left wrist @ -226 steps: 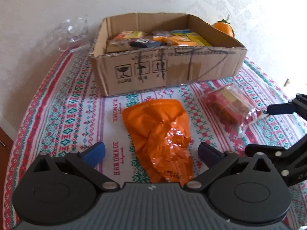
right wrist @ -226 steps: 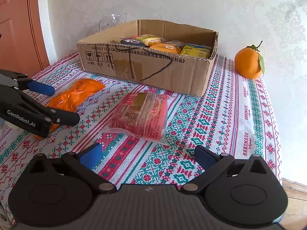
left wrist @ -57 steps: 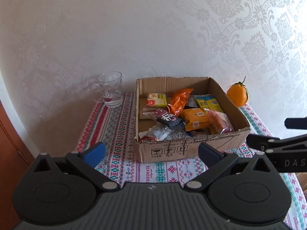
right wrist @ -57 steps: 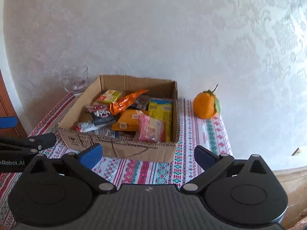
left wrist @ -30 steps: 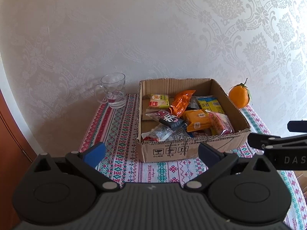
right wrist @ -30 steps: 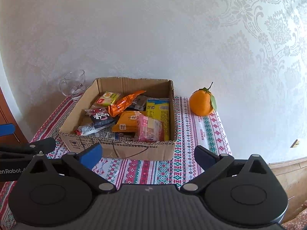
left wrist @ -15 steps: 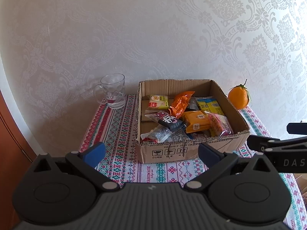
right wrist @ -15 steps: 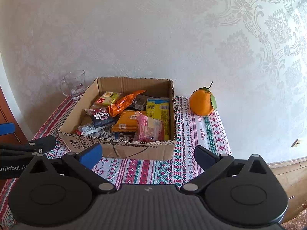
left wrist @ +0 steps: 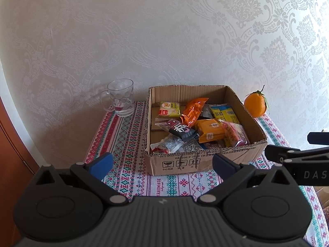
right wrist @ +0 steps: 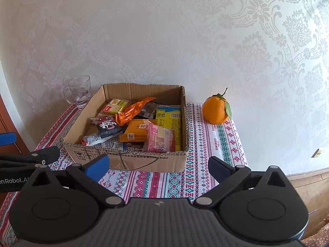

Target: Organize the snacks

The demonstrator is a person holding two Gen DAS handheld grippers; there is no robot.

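An open cardboard box [left wrist: 174, 165] stands on the patterned tablecloth and holds several snack packets, among them an orange bag [left wrist: 193, 111] and a pink packet [left wrist: 234, 134]. The box also shows in the right wrist view [right wrist: 144, 161], with the orange bag [right wrist: 133, 109] and the pink packet [right wrist: 159, 138] inside. My left gripper [left wrist: 162, 164] is open and empty, held back in front of the box. My right gripper [right wrist: 158, 165] is open and empty, also in front of the box.
A glass mug [left wrist: 121, 97] stands left of the box near the wall. An orange fruit [left wrist: 256, 107] with a leaf sits right of the box; it also shows in the right wrist view [right wrist: 216, 110]. The table [right wrist: 226, 144] ends at the right; a wooden door [left wrist: 12, 150] is at the left.
Since 7.5 s ago the orange bag and the pink packet went from the tablecloth into the box. Both grippers have drawn back and up; over the last second they barely moved.
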